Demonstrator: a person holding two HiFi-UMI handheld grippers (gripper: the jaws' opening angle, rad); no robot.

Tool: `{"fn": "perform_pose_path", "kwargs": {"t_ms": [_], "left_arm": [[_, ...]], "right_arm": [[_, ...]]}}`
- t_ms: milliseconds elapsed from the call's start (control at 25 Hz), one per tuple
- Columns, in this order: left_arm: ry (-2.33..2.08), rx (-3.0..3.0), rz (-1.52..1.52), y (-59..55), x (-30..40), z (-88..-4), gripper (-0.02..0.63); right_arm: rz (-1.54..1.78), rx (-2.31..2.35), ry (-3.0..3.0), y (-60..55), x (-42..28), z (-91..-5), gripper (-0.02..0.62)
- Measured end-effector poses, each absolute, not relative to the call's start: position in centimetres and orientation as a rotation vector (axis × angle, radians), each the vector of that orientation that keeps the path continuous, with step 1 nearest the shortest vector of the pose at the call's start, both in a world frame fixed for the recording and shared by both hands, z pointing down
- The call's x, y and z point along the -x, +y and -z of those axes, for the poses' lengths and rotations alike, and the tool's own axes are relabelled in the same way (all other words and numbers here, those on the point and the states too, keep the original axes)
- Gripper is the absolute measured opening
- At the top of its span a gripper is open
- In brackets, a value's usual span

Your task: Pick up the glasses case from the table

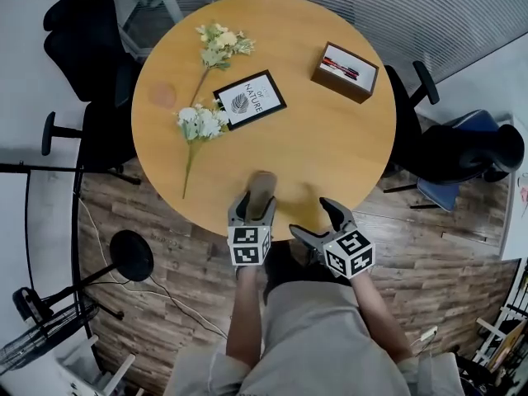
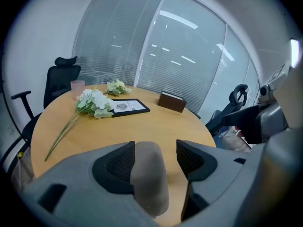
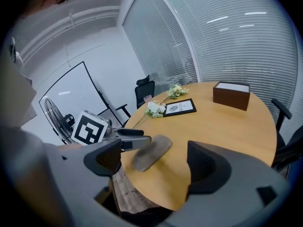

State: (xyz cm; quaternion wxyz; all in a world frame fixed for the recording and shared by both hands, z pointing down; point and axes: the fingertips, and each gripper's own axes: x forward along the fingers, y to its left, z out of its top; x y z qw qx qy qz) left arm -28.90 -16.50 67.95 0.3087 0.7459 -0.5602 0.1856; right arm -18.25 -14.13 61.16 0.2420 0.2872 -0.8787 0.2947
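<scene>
Not much done yet. The taupe oblong fabric glasses case [image 1: 262, 184] lies flat at the near edge of the round wooden counter [image 1: 330, 147], not lifted. My left tool [image 1: 255, 205] straddles it with jaws spread and a gap showing on one side, so no pinch yet. My right tool [image 1: 312, 218] hangs spread and empty just beside. Left to do, I'd say: squeeze and lift.

L gripper [image 1: 256, 201] & R gripper [image 1: 311, 217]: jaws apart, both angled down.
</scene>
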Motion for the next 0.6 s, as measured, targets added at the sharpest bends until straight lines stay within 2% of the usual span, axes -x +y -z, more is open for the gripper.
{"fn": "perform_pose_path", "kwargs": {"t_ms": [600], "left_arm": [[-1.374,-1.933,-0.675,-17.7,29.0,-72.0,0.277]], "right_arm": [[-0.857,-0.882,-2.345,-15.0,18.1,-62.2,0.433]]}}
